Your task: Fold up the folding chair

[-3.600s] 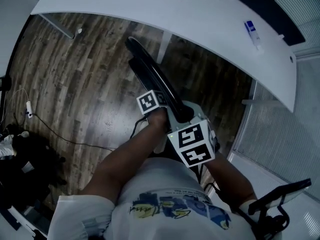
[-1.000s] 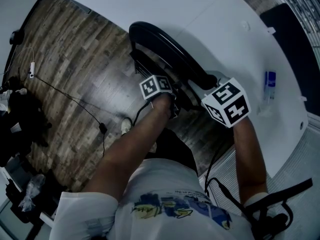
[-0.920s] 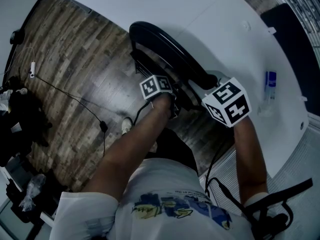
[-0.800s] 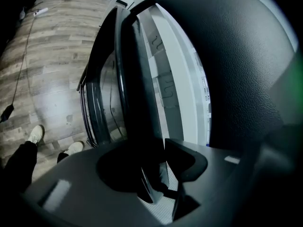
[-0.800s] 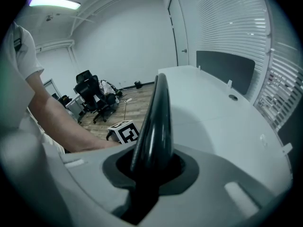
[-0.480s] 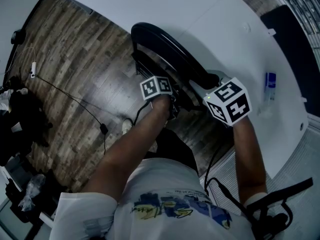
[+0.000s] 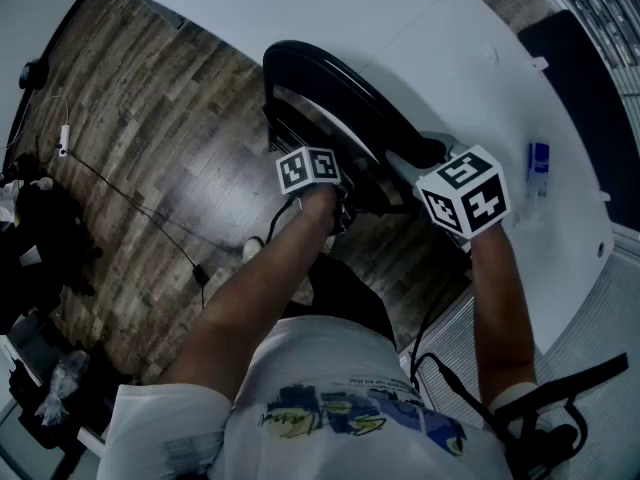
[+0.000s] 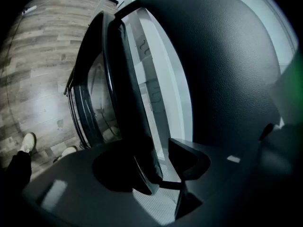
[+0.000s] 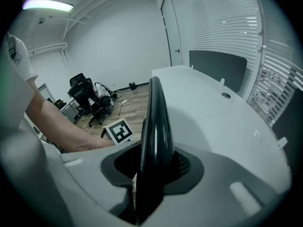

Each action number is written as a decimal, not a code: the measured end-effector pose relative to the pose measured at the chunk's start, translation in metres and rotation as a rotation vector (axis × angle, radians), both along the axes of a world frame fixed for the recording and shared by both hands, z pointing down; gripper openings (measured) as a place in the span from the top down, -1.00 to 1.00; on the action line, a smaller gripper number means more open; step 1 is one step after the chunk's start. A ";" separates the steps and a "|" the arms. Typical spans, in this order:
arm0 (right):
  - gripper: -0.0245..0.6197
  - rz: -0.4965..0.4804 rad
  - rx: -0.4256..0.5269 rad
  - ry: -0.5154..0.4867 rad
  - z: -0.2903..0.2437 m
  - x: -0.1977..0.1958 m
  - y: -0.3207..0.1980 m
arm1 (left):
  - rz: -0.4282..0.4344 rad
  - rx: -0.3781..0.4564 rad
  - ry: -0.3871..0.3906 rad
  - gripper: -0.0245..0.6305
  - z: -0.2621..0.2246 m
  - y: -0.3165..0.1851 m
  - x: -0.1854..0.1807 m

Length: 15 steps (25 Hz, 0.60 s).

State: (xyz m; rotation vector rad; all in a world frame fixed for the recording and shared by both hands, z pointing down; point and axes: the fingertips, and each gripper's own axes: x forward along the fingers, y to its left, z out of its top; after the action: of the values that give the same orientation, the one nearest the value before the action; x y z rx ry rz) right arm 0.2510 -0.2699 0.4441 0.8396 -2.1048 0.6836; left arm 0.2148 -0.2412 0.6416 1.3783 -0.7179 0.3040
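Observation:
The black folding chair [image 7: 335, 93] stands folded flat with its upper edge against the white table [image 7: 470, 28]. My left gripper [image 7: 338, 203], under its marker cube, straddles the chair's near edge. In the left gripper view the chair's dark panel [image 8: 125, 103] lies against the left jaw, and light shows between it and the right fingertip [image 8: 189, 157]; the jaws of this gripper [image 8: 158, 174] have just been opening. My right gripper [image 7: 432, 160] sits astride the chair's rim [image 9: 154, 122]. Its jaws [image 9: 151, 174] have just opened too, and the ribbed pad [image 9: 185, 163] stands off the rim.
A small blue-and-white tube [image 7: 538, 168] lies on the table's right part. A cable [image 7: 150, 218] runs over the wood floor, with dark bags [image 7: 40, 258] at the left. A black office chair [image 9: 83, 96] stands far back. The person's shoe [image 8: 26, 143] is beside the chair's foot.
Since the oldest frame the chair and both grippers have come up against the white table. Within the last second the left cube has tilted a little and the right cube has edged rightward.

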 end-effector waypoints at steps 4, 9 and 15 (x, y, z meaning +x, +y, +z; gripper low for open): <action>0.60 0.029 0.003 0.008 0.002 0.011 -0.006 | 0.007 0.010 0.019 0.21 -0.004 -0.001 0.000; 0.60 0.027 -0.003 0.001 0.002 0.014 -0.011 | 0.004 0.022 0.043 0.21 -0.007 -0.002 -0.002; 0.48 0.030 -0.012 0.014 0.003 0.019 -0.012 | 0.012 0.032 0.038 0.21 -0.009 -0.003 -0.007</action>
State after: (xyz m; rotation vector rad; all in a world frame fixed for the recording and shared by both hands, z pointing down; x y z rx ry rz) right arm 0.2705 -0.2817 0.4474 0.8679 -2.0776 0.7037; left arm 0.2082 -0.2438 0.6326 1.4152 -0.6861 0.2759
